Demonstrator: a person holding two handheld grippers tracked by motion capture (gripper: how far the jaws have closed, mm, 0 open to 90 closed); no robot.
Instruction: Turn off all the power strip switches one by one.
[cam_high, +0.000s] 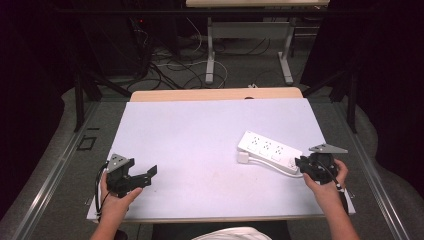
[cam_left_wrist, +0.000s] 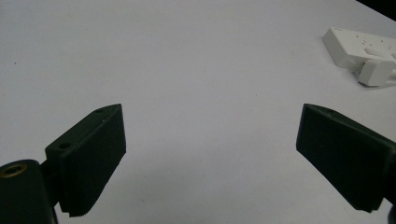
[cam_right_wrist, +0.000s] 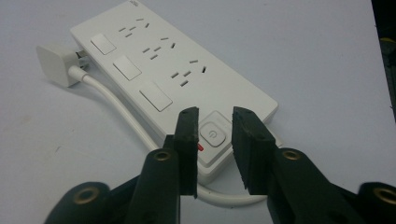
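Note:
A white power strip (cam_high: 270, 149) lies flat at the right of the white table top (cam_high: 200, 130), with its white plug (cam_high: 243, 157) and cable beside its near edge. My right gripper (cam_high: 300, 163) hovers at the strip's right end. In the right gripper view the strip (cam_right_wrist: 163, 70) has several sockets, and my right gripper (cam_right_wrist: 215, 123) is open by a narrow gap over the round power button (cam_right_wrist: 213, 134), with nothing between the jaws. My left gripper (cam_high: 145, 179) is at the front left, wide open (cam_left_wrist: 211, 140) over bare table, with the strip (cam_left_wrist: 362, 46) far to its right.
The cable (cam_right_wrist: 116, 107) runs along the strip's side from the plug (cam_right_wrist: 53, 63) and loops under my right jaws. Beyond the table's far wooden edge (cam_high: 215, 94) are floor cables (cam_high: 175, 70) and another table's legs (cam_high: 210, 55).

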